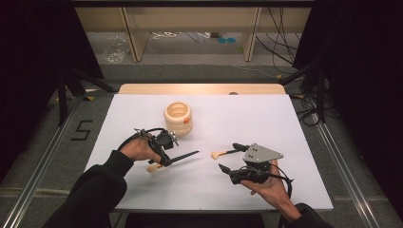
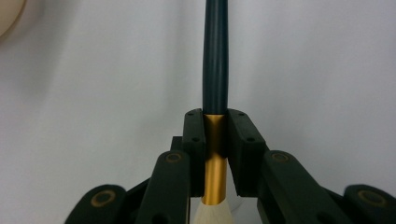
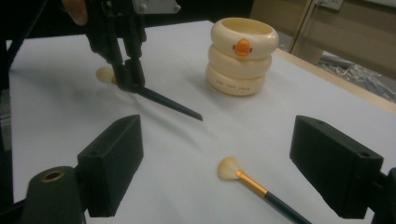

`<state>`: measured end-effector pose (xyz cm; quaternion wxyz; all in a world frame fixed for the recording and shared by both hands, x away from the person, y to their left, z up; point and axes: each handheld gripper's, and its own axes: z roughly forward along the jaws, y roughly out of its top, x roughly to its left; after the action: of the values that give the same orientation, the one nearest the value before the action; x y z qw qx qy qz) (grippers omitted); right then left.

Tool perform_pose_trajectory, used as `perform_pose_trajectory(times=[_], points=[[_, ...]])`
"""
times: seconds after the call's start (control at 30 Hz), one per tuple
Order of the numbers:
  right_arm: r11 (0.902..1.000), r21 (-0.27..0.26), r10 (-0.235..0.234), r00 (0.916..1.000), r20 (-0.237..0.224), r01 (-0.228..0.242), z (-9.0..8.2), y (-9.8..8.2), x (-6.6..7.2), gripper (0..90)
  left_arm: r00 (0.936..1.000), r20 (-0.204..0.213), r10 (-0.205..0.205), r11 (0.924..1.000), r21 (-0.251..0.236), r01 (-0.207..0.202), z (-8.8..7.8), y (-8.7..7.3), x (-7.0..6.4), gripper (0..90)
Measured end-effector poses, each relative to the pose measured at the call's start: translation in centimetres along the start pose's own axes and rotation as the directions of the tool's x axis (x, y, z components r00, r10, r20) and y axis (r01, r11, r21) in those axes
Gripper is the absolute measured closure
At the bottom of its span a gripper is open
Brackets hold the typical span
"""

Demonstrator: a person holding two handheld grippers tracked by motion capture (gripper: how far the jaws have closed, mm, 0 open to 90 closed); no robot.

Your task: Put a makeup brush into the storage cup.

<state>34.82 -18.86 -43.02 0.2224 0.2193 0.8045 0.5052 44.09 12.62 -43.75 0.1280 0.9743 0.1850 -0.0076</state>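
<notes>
White tabletop [image 1: 142,114], cream ringed holder [image 1: 177,118] as landmark. Left gripper [image 1: 166,159] clenched on gold ferrule of brush [image 2: 215,154], near holder. Second brush [image 3: 261,186] lies loose, farther out, between released right gripper [image 3: 233,163] jaws. Brushes look light, stiff-handled, soft-bristled; ferrule safest hold.

holder [image 1: 178,118] behind, brush [image 1: 224,153] right of held brush [image 1: 183,157]

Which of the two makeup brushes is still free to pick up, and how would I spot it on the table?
Start at the cream ringed holder at the back of the white table. Come forward and right to the right hand-held gripper, whose jaws stand open. The free brush lies flat on the table between them, unlike the other brush, clamped in the left hand-held gripper.
</notes>
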Motion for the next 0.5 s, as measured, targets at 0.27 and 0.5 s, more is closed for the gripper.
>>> perform_pose_trajectory(times=[0.27, 0.5], points=[[0.9795, 0.034, -0.199, 0.9801, 0.001, 0.198, 0.9, 0.7, 1.8, 21.2, 0.9988, 0.046, 0.018, 0.9984, -0.054, -0.016, -0.8, 0.5, -0.9, 78.1], [0.9211, 0.052, -0.385, 0.9225, -0.025, 0.386, 1.7, 1.5, 3.5, 25.4, 0.9945, 0.102, 0.021, 0.9945, -0.104, -0.01, -1.1, 1.1, -2.0, 78.1]])
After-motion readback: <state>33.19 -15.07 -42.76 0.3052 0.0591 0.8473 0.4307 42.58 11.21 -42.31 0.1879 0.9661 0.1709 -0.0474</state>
